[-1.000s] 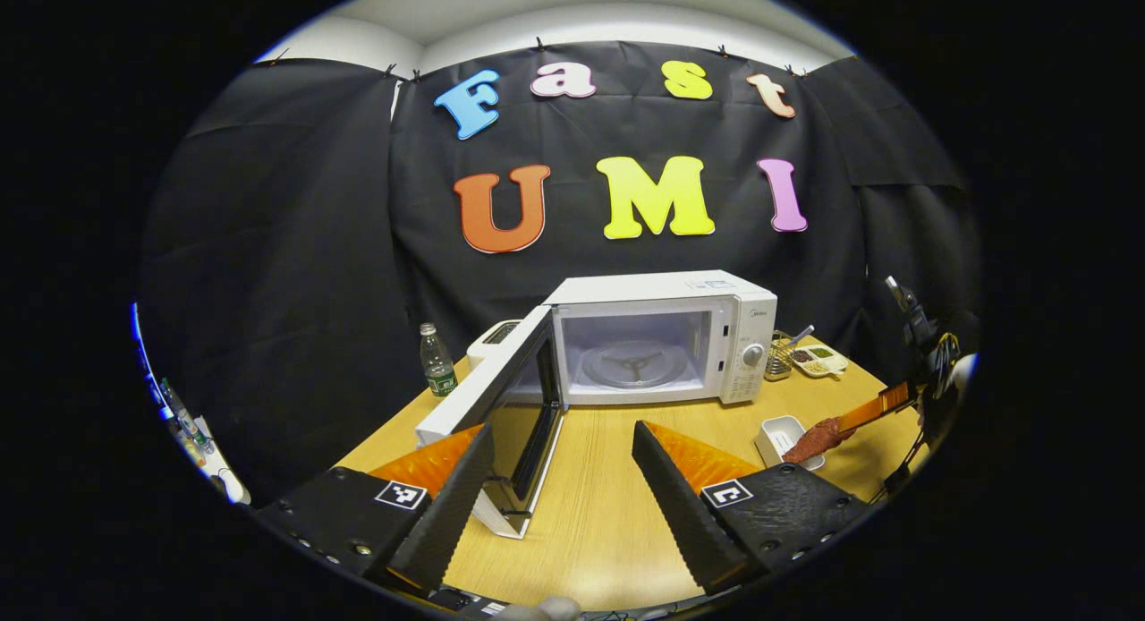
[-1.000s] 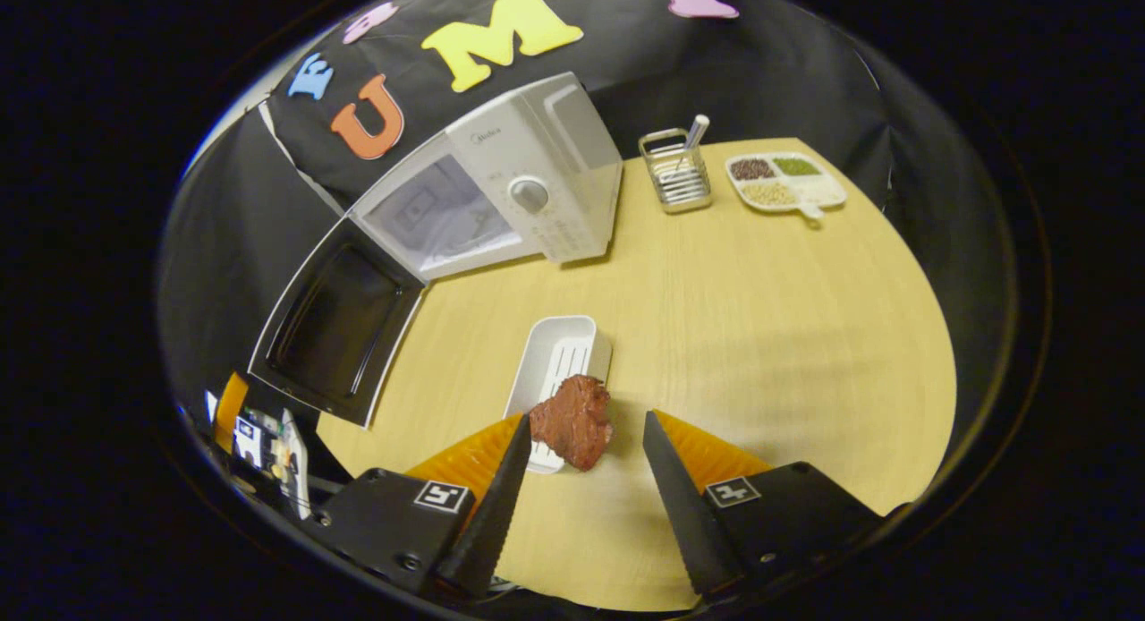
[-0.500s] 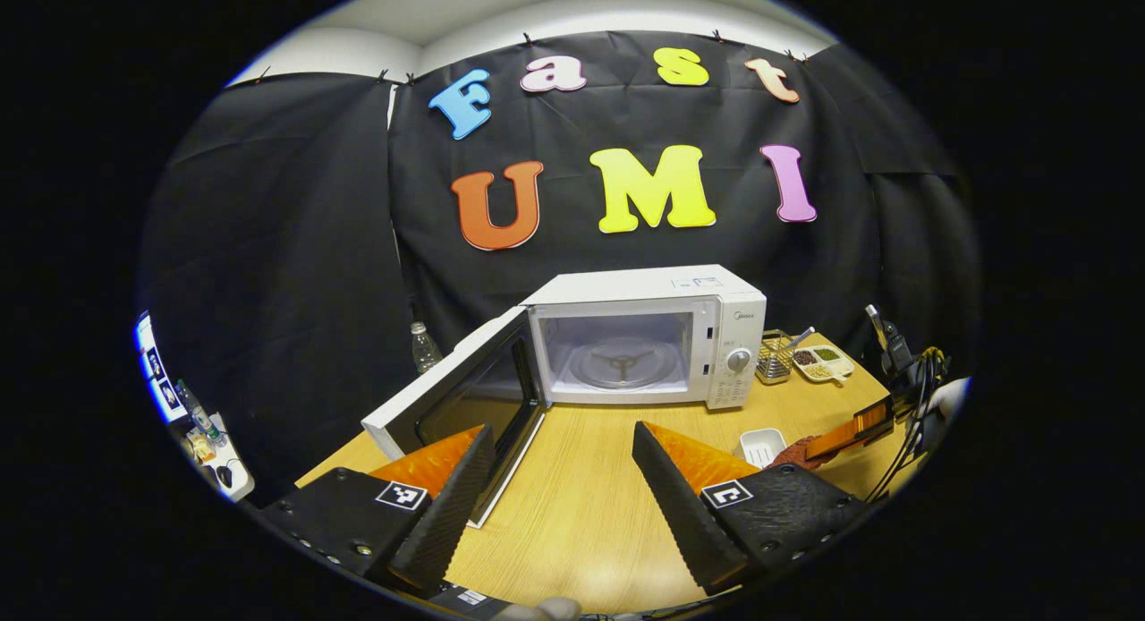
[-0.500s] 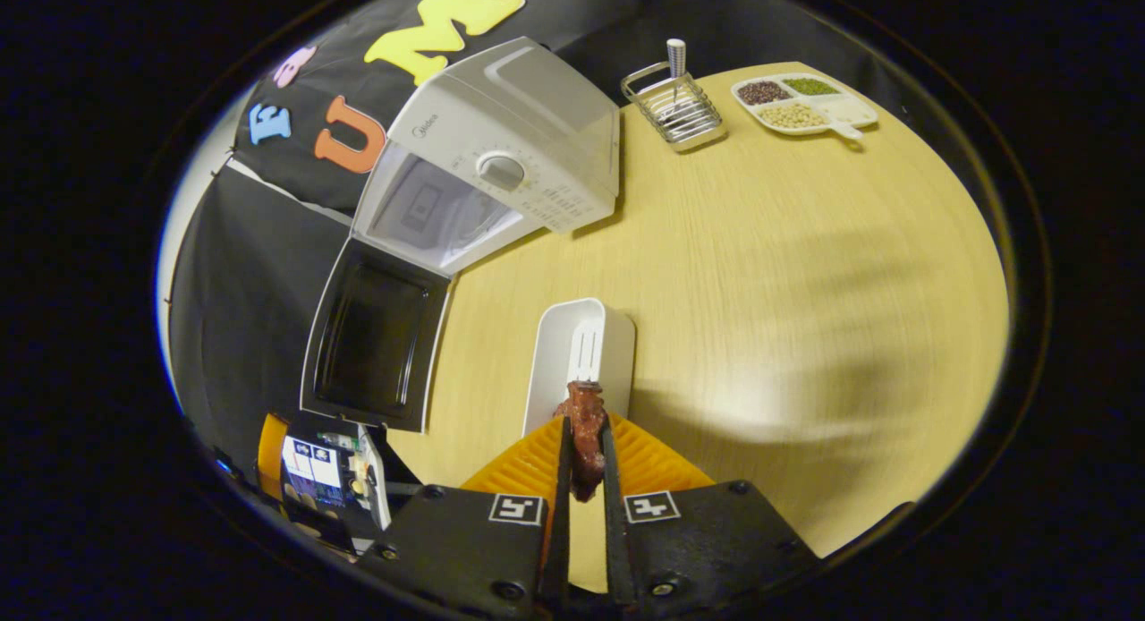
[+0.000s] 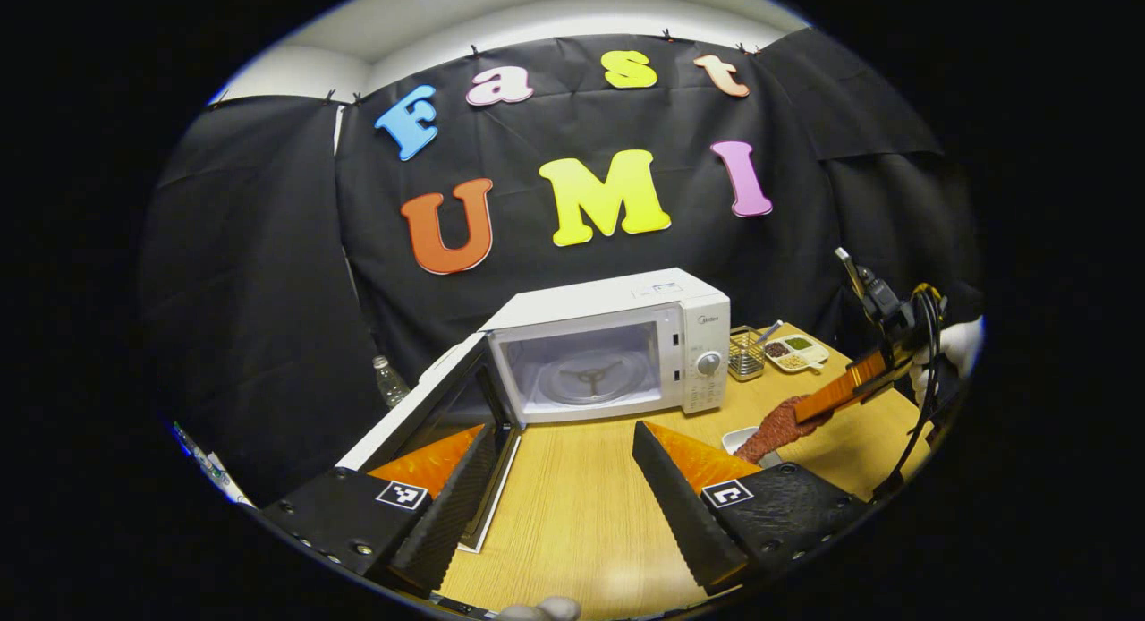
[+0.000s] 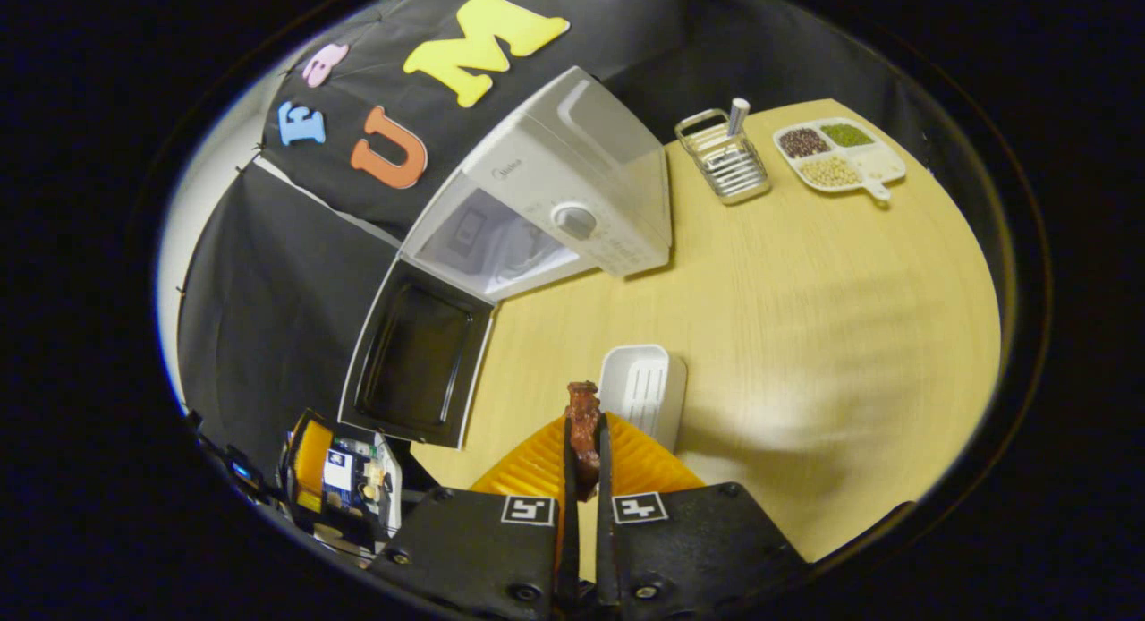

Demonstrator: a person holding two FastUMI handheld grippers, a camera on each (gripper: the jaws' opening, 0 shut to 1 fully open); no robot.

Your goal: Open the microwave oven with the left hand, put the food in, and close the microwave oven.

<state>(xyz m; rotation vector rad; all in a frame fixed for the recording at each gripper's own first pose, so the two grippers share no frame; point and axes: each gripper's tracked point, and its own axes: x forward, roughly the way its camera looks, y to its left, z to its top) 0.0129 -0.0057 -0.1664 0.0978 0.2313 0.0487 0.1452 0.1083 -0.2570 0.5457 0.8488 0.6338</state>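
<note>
**Microwave door open, meat clamped in the right gripper above the table**

The table [image 5: 581, 505] carries everything. In the left gripper view the microwave oven [image 5: 617, 344] sits near centre, toward 12 o'clock from the gripper's fingers, its cavity open and the glass turntable [image 5: 590, 379] visible inside. In the right gripper view the oven lies at about 11 o'clock, seen from above and to one side, so the control knob and the top panel show clearly and the cavity is only a pale slant.

The microwave door [image 6: 416, 366] is swung wide. The right gripper view looks at its dark inner window; the left gripper view catches it edge-on at about 9 o'clock.

The left gripper [image 5: 559, 505] hovers over bare table with its fingers spread wide and nothing between them. In the right gripper view it appears at 7 o'clock, beside the door's free edge.

The right gripper [image 6: 581, 505] has its fingers pressed nearly together on the piece of meat [image 6: 583, 424], which juts forward past the tips. The left gripper view shows it at 3 o'clock, held by a gloved hand [image 5: 957, 348], with the meat raised above the white tray [image 6: 640, 388].

Toward 1 o'clock in the right gripper view stand a wire rack [image 6: 725, 160] and a divided dish [image 6: 841, 156] of beans. A plastic bottle [image 5: 391, 381] stands behind the door in the left gripper view.
</note>
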